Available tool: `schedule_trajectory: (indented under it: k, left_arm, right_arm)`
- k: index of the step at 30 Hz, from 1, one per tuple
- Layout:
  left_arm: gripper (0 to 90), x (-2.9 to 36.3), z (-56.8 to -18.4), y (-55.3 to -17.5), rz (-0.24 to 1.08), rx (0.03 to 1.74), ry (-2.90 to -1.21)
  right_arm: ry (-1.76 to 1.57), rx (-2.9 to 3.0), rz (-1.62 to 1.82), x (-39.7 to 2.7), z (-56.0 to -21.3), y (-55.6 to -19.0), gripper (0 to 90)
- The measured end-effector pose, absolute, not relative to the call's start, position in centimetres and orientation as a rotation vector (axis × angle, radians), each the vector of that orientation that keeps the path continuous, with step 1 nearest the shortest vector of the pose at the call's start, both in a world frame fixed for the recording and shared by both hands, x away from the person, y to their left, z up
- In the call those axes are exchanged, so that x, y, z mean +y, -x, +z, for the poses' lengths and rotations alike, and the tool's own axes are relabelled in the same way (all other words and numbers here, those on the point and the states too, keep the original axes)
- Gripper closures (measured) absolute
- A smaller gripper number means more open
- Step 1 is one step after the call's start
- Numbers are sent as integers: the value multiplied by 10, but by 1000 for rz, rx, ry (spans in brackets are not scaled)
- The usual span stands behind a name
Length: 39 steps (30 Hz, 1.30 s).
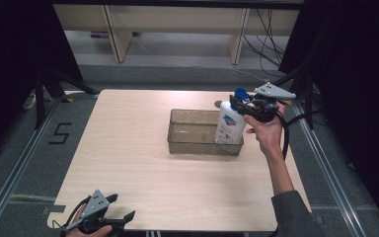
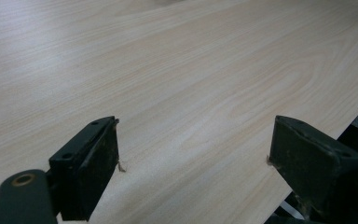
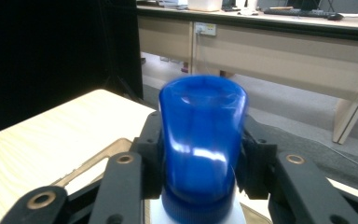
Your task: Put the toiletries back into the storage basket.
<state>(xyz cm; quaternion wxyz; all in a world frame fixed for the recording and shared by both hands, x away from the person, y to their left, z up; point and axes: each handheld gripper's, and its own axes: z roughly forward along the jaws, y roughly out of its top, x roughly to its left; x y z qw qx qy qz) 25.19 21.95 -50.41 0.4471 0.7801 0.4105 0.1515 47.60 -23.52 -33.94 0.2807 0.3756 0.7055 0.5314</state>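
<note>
At the near edge of the table (image 1: 128, 148), well short of the clear bin (image 1: 187, 143) and off to its left, the left gripper (image 1: 121, 210) rests low in the person's left hand (image 1: 86, 227). In the left gripper view its two black jaws stand wide apart with nothing but bare wood grain between them; the left gripper (image 2: 193, 154) holds nothing.

Farther up the table, the clear bin sits a little right of the middle, a shallow see-through rectangular box. At the bin's right end stands a white bottle (image 1: 228, 126) with a blue cap (image 1: 241, 94) and a blue printed label, upright, its base down inside the bin and its upper part rising above the rim.

The right gripper (image 1: 237, 104) comes at the bottle from the bin's right side, carried by the person's right hand (image 1: 266, 131), whose forearm and grey sleeve run back toward the near right corner of the table. The jaws are closed on the neck just below the cap. In the right gripper view the blue cap (image 3: 200, 144) fills the gap between the jaws, with the black pads pressed against it on both sides, and the right gripper (image 3: 200, 172) has the bottle firmly clamped.

Beyond the bin, the far table edge gives way to grey floor and pale wooden desk legs.
</note>
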Motion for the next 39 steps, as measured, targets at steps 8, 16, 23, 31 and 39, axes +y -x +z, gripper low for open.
schedule_trajectory:
  k: [8, 16, 23, 31, 39]
  left_arm:
    - [150, 220, -504, -252, 377, 1020, -1935]
    - [150, 220, -504, -252, 382, 1022, -1936]
    - [150, 220, -504, -252, 384, 1025, -1935]
    - [150, 220, -504, -252, 384, 1021, -1934]
    - [150, 222, -504, -253, 390, 1010, -1943]
  right_arm:
    - [-1026, 1884, 1447, -239, -341, -473, 491]
    - [-1092, 1856, 1492, -243, -342, -466, 275]
    - [-1114, 1842, 1488, -248, -342, -452, 235]
    - [-1142, 1825, 1487, -255, -344, -439, 231]
    - [-1132, 1812, 1484, -257, -345, -431, 215]
